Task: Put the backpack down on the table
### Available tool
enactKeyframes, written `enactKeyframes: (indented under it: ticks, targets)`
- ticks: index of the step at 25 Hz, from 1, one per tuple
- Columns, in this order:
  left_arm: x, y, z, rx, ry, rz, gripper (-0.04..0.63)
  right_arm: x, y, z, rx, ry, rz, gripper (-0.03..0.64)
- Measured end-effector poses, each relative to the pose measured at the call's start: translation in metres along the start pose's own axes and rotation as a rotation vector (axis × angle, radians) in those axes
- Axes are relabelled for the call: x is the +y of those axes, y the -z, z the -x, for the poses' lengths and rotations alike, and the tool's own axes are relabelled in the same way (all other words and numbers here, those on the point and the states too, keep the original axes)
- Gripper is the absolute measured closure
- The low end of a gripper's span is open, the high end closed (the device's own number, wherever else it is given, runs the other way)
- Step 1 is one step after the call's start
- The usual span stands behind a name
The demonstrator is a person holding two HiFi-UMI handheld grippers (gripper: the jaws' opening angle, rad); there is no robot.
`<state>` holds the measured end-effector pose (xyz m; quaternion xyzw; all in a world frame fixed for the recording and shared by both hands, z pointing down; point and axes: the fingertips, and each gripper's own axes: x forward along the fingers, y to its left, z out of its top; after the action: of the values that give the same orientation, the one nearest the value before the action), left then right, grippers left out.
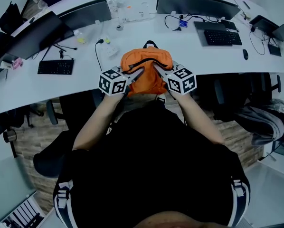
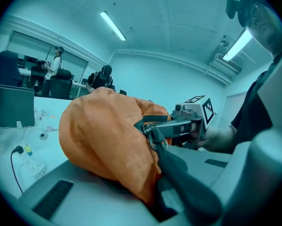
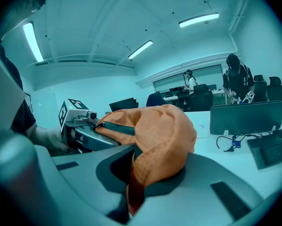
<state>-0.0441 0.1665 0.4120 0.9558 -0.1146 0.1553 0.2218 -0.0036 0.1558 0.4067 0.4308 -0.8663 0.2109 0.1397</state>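
An orange backpack (image 1: 147, 69) with a black top loop hangs over the near edge of the white curved table (image 1: 199, 56), held between my two grippers. My left gripper (image 1: 136, 75) is shut on the bag's left side, with orange fabric (image 2: 103, 140) pinched between its jaws beside a metal zip ring (image 2: 153, 134). My right gripper (image 1: 158, 72) is shut on the bag's right side, and a fold of the fabric (image 3: 165, 131) hangs down between its jaws. Each gripper view shows the other gripper's marker cube behind the bag. The bag's underside is hidden.
A black keyboard (image 1: 55, 66) and a tilted monitor (image 1: 33, 34) stand at the left. A second monitor (image 1: 196, 4), keyboard (image 1: 222, 37) and mouse (image 1: 245, 54) are at the right. A power strip with cable (image 1: 108, 46) lies just beyond the bag. Office chairs stand under the table.
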Motion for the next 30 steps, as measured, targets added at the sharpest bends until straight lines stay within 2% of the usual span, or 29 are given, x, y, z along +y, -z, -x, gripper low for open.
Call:
enactKeyframes:
  ticks: [26, 30]
  targets:
    - [0.046, -0.019, -0.067, 0.017, -0.005, 0.080, 0.565, -0.083, -0.004, -0.023, 0.054, -0.040, -0.010, 0.588]
    - [0.054, -0.018, -0.076, 0.018, -0.004, 0.111, 0.565, -0.094, -0.002, -0.030, 0.069, -0.056, -0.019, 0.588]
